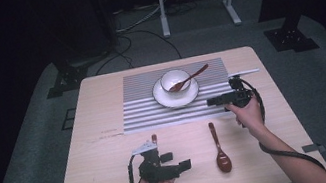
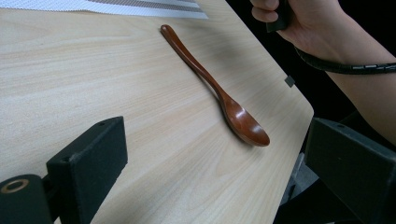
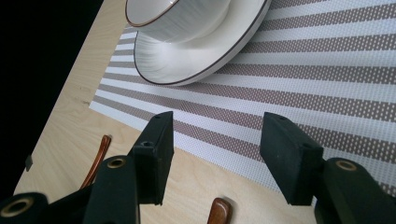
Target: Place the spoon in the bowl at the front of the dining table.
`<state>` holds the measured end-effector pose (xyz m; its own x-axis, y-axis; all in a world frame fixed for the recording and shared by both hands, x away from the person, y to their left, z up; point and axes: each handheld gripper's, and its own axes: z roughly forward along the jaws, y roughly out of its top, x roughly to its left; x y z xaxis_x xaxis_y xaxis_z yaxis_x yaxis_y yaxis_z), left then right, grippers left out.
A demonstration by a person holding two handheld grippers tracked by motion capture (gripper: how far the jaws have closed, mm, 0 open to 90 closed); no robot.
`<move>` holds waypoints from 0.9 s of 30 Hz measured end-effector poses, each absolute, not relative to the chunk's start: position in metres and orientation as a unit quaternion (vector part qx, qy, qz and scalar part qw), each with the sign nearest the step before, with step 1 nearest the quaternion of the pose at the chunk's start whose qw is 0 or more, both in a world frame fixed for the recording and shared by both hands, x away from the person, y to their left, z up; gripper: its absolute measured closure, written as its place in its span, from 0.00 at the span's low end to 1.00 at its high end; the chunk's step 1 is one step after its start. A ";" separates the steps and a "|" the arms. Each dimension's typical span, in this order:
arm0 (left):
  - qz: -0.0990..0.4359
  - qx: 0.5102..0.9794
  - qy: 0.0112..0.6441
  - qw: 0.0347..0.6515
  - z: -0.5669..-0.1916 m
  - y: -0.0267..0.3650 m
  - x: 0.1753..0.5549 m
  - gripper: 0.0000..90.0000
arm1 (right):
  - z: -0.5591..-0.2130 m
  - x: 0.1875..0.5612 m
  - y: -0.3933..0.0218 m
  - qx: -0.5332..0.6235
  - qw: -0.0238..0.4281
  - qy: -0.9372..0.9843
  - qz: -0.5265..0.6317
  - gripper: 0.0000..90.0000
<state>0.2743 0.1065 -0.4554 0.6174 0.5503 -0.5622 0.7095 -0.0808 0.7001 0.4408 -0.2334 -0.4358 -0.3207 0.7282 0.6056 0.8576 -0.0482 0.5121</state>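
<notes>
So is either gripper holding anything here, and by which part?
Nothing is held. The left gripper and right gripper both stand open and empty; the brown spoon lies loose on the table.

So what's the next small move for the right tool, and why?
Probably lower the right tool toward the handle tip of the brown wooden spoon lying on the bare table. Its jaws stand open with nothing between them, over the edge of the striped placemat, and that handle tip shows just below them in the right gripper view.
</notes>
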 end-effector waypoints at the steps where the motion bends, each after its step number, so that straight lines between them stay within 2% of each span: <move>1: -0.076 0.731 0.431 0.523 -0.455 0.106 0.274 0.06 | -0.436 0.440 -0.234 -0.579 0.075 -0.686 -0.435 0.48; 27: -0.075 0.731 0.432 0.523 -0.456 0.107 0.275 0.06 | -0.446 0.408 -0.241 -0.557 0.081 -0.699 -0.441 0.46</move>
